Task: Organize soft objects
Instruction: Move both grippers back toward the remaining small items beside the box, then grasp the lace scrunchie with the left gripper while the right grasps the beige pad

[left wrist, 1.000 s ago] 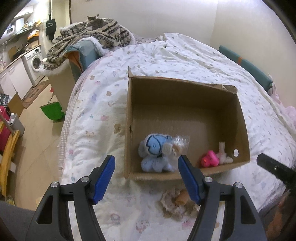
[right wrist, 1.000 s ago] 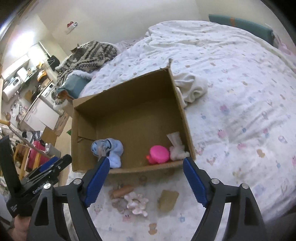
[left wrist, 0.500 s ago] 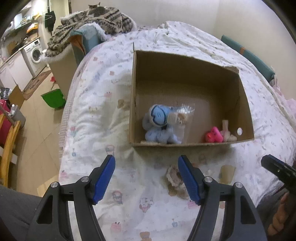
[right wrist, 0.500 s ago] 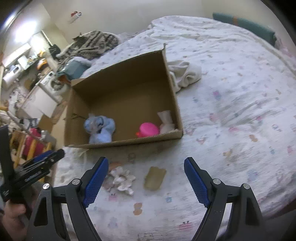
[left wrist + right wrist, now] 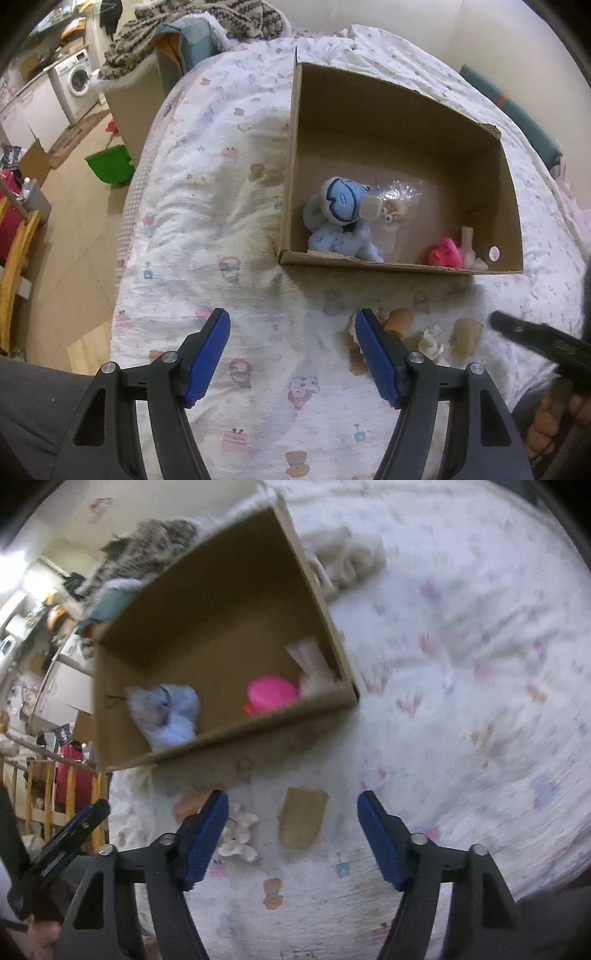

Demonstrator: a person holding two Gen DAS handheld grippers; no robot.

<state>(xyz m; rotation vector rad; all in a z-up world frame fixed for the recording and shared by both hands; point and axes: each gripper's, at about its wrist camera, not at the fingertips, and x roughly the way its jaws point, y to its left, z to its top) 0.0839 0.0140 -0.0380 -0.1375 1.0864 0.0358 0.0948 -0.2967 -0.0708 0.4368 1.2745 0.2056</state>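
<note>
A cardboard box [image 5: 506, 155] [image 5: 221, 734] lies on the bed with a blue plush [image 5: 340, 218] [image 5: 166, 716], a clear bag with a small bear [image 5: 391, 206], a pink toy [image 5: 445, 253] [image 5: 271, 694] and a pale toy [image 5: 469, 247] inside. In front of the box lie a flat tan toy [image 5: 301, 821] [image 5: 463, 336], a white frilly toy [image 5: 238, 836] [image 5: 430, 341] and an orange piece [image 5: 399, 321] [image 5: 192, 803]. My right gripper [image 5: 290, 829] hovers over the tan toy, its jaws closing, pads apart from it. My left gripper [image 5: 291, 349] stands open over bare quilt.
The bed quilt [image 5: 207, 206] drops off to a wooden floor on the left, with a green bin [image 5: 109, 164], a yellow chair [image 5: 14, 251] and a washing machine [image 5: 77, 79]. A crumpled cloth [image 5: 351, 561] lies behind the box. A knitted blanket heap [image 5: 207, 22] sits beyond.
Both grippers have sunk toward the quilt and tipped downward. The right one now frames the tan toy and its jaws stand narrower than before. The right view is motion-blurred.
</note>
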